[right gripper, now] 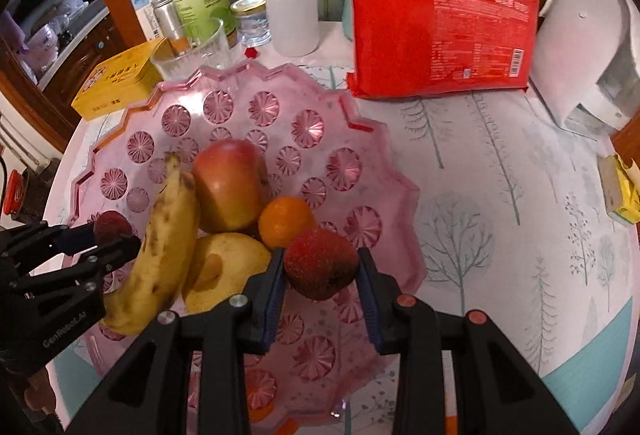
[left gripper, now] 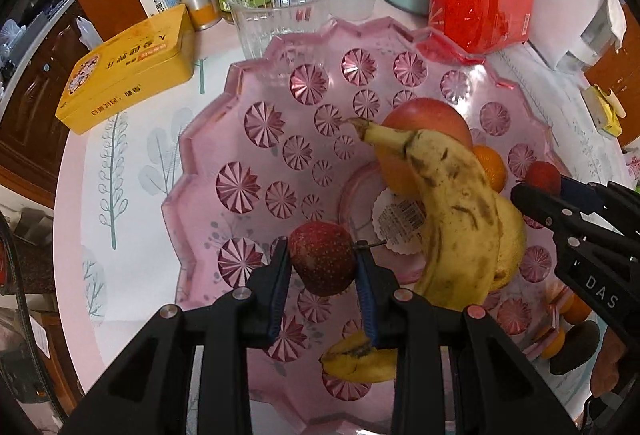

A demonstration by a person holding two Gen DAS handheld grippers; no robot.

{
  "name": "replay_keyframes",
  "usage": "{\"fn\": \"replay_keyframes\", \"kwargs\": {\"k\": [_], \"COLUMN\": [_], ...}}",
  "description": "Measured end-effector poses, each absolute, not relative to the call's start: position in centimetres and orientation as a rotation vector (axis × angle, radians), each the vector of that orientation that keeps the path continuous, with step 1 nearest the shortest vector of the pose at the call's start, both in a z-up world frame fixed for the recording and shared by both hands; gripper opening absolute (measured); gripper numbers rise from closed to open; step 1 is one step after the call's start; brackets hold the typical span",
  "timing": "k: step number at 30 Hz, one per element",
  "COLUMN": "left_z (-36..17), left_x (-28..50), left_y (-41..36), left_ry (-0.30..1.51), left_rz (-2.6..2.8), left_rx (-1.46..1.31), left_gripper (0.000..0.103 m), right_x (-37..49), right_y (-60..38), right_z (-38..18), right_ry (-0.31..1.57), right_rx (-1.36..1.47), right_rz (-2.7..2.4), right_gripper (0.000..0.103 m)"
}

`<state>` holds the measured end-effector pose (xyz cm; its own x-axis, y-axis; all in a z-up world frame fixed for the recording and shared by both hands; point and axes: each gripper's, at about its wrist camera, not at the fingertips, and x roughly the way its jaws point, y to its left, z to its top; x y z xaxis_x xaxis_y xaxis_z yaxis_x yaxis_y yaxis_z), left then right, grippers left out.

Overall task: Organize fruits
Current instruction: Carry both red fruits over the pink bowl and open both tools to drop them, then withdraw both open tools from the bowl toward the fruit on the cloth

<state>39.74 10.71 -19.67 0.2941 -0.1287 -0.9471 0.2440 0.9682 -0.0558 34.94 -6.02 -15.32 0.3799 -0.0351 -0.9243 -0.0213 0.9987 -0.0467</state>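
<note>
A pink cut-glass bowl [left gripper: 208, 171] [right gripper: 384, 143] holds a spotted banana [left gripper: 452, 211] [right gripper: 164, 247], a red-yellow apple [left gripper: 424, 127] [right gripper: 230, 183], an orange [left gripper: 492, 165] [right gripper: 286, 221] and a yellow pear [left gripper: 514, 235] [right gripper: 224, 271]. My left gripper [left gripper: 322, 247] [right gripper: 114, 235] is shut on a small red speckled fruit [left gripper: 322, 267] [right gripper: 110, 223] over the bowl's left side. My right gripper [right gripper: 320, 255] [left gripper: 540, 187] is shut on a second small red fruit [right gripper: 320, 267] [left gripper: 542, 171] over the bowl's right side, beside the orange.
Behind the bowl stand a ribbed glass [left gripper: 280, 23], a yellow tin [left gripper: 132, 71], bottles [right gripper: 290, 11], a red packet [right gripper: 440, 23] and a white appliance [right gripper: 584, 47]. A banana end [left gripper: 360, 357] shows by the bowl's near rim. The tree-print tablecloth [right gripper: 500, 195] lies to its right.
</note>
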Motion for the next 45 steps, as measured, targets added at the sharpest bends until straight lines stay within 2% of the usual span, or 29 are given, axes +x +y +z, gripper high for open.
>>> {"fn": "replay_keyframes", "kwargs": {"k": [2, 4, 5, 7, 9, 15, 28, 45], "left_z": [-19.7, -19.4, -19.0, -18.4, -17.6, -15.4, -10.8, -3.1], "left_x": [39.5, 39.1, 38.8, 38.4, 37.8, 36.5, 31.6, 24.8], "left_y": [10.6, 10.5, 10.6, 10.5, 10.7, 11.1, 11.7, 10.7], "left_ry": [1.25, 1.239, 1.223, 1.199, 1.188, 1.162, 1.13, 1.001], "left_rz": [-0.248, -0.237, -0.221, -0.208, -0.209, -0.182, -0.183, -0.222], "left_rx": [0.111, 0.127, 0.139, 0.15, 0.14, 0.132, 0.074, 0.024], "left_gripper": [0.033, 0.051, 0.055, 0.065, 0.066, 0.071, 0.072, 0.076], "right_x": [34.9, 34.7, 34.5, 34.1, 33.7, 32.2, 27.5, 20.5], "right_y": [-5.8, -5.7, -5.6, -5.6, -5.7, -6.1, -6.0, -7.3], "right_z": [-15.3, -15.1, -14.9, -14.4, -13.8, -12.0, -7.0, 0.3], "right_ry": [1.17, 1.159, 1.15, 1.13, 1.118, 1.102, 1.034, 0.932], "right_rx": [-0.07, -0.082, -0.085, -0.086, -0.073, -0.037, -0.032, -0.029], "right_rz": [-0.016, -0.016, -0.016, -0.01, 0.002, 0.023, 0.041, 0.002], "right_gripper": [0.036, 0.04, 0.042, 0.055, 0.061, 0.061, 0.061, 0.061]}}
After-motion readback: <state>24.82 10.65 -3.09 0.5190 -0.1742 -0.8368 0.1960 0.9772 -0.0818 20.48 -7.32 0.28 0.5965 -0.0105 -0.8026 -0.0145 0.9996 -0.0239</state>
